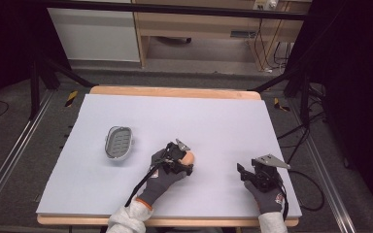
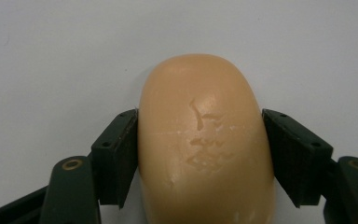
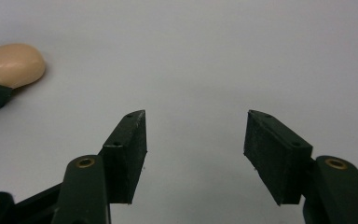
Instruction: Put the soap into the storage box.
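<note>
A peach-coloured bar of soap (image 2: 205, 140) lies on the white table sheet, and my left gripper (image 2: 200, 116) is shut on it, one black pad pressed against each of its long sides. From the high view the soap (image 1: 189, 156) peeks out at the tip of the left gripper (image 1: 185, 160), near the middle of the table. My right gripper (image 1: 241, 171) rests at the front right, open with nothing between its jaws (image 3: 196, 126). In the right gripper view the soap (image 3: 11, 63) sits at the far left.
A grey oval soap dish (image 1: 119, 142) with a slotted floor sits on the white sheet (image 1: 199, 116), left of the left gripper. The sheet covers a wooden table; dark stands and cables flank it.
</note>
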Demonstrator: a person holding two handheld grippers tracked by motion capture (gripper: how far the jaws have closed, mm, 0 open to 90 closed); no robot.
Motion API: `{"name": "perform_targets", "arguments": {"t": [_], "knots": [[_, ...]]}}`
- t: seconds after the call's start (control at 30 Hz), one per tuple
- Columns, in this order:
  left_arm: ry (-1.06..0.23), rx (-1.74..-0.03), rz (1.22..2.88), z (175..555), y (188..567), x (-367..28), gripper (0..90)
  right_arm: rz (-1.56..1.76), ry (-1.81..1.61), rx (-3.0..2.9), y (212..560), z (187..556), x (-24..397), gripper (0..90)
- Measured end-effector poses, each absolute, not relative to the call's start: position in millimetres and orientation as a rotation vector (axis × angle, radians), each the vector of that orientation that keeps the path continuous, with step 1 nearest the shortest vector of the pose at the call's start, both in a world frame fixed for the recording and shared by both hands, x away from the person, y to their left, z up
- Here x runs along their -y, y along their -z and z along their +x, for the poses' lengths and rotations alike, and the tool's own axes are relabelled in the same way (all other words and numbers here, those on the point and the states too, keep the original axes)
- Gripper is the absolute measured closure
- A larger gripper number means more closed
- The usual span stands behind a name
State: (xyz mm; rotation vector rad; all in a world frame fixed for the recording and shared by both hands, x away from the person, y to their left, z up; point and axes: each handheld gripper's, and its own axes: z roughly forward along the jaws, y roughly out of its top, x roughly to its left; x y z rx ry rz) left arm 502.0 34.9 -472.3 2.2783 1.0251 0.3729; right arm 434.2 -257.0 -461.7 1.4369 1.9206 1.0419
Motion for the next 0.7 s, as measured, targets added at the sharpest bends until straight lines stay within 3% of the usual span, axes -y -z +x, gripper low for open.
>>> {"name": "perform_targets", "arguments": {"t": [0.7], "knots": [[-0.376,-1.044,2.216,493,453,-50,31.5,1.434,-1.045,-1.919,461,434,258,39.2]]}}
